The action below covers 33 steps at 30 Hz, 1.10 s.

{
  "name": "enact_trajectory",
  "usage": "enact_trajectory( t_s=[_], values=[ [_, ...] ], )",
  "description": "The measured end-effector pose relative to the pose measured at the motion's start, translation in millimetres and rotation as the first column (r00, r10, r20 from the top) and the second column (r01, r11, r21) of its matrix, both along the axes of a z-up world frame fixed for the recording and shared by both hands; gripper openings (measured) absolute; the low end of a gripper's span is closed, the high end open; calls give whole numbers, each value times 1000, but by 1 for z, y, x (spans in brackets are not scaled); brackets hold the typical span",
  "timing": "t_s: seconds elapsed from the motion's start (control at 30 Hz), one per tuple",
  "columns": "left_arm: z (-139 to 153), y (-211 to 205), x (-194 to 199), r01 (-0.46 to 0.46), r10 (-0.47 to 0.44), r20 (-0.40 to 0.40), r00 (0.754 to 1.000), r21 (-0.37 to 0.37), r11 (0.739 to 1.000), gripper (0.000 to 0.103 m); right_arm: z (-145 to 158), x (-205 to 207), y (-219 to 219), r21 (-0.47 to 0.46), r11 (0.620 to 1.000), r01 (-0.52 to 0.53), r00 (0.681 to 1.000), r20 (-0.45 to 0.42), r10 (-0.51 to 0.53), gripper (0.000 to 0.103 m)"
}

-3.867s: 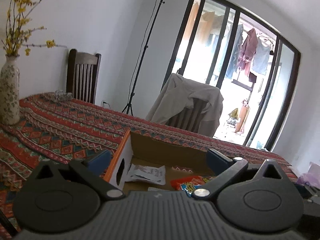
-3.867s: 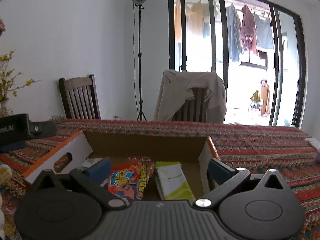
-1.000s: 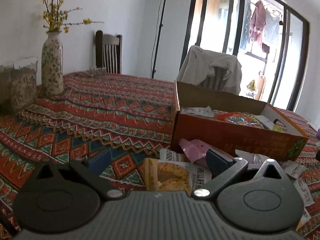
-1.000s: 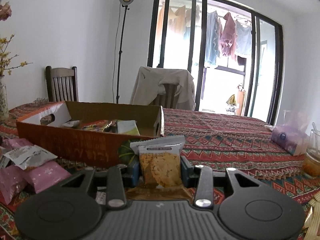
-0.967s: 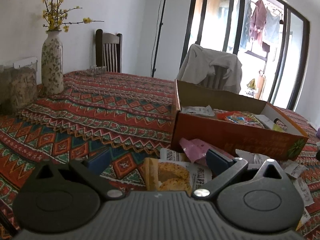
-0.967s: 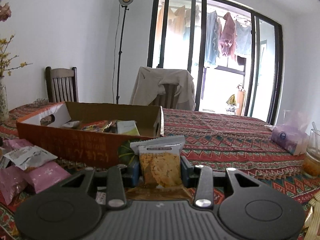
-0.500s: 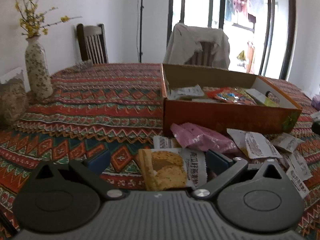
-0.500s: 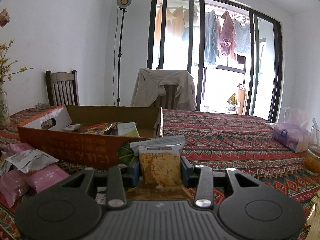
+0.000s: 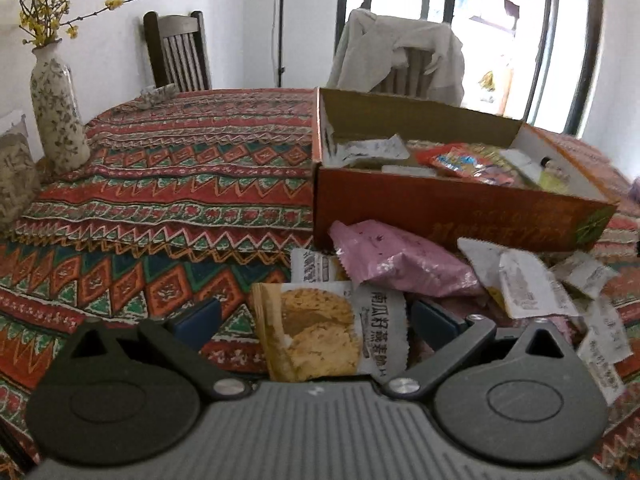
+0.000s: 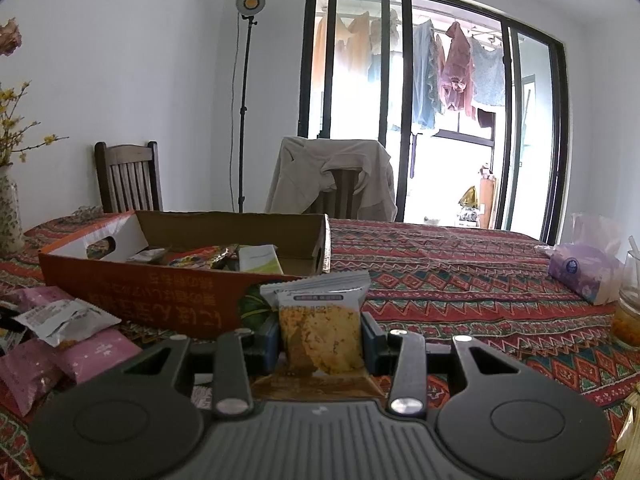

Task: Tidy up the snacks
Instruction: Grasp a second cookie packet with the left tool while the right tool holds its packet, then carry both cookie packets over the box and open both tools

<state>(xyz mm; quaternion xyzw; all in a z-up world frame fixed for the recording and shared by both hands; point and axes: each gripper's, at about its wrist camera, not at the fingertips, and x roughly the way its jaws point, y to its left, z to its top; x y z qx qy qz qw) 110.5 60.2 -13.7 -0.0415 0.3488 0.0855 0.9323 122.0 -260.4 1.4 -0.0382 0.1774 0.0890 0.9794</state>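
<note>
Starting far left in the left wrist view, there's a flowered vase [image 9: 56,120] with yellow sprigs standing on the patterned worktop [image 9: 168,184], and a wooden chair [image 9: 178,54] behind it against the wall. Closer in, the left gripper [image 9: 316,320] has its jaws spread wide, and a cracker packet [image 9: 320,336] lies on the cloth between them, closer to the right-hand finger; neither pad is pressing on it as far as I can see. Just beyond that sits a pink packet [image 9: 400,258] on top of a loose heap of small white wrappers [image 9: 524,284], all right in front of the orange cardboard box [image 9: 452,216]. The box is open on top and already has a few snacks in it, including a red packet [image 9: 460,162]

Over in the right wrist view, same box [image 10: 160,284] on the left with more pink packets [image 10: 92,354] lying in front of it. The right gripper [image 10: 322,338] is closed narrow on another biscuit packet [image 10: 320,320], held upright off the cloth, just beside the box's near right corner. Far right there's a purple tissue pack [image 10: 580,272] and a glass jar [image 10: 630,312] at the edge
</note>
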Motion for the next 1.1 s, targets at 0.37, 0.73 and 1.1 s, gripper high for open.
enact_trajectory(
  t_s=[0.37, 0.73, 1.1],
  values=[
    [-10, -6, -9, -24, 24, 7, 1000, -37, 999, 73, 0, -5, 9, -41, 997, -61, 998, 18, 62, 39],
    [9, 1, -41, -53, 56, 83, 995, -37, 998, 69, 18, -21, 27, -42, 976, -212, 977, 9, 213, 39],
    [46, 3, -48, -49, 59, 182, 982, -59, 997, 69, 50, 11, 55, 8, 947, -320, 946, -42, 320, 39]
  ],
)
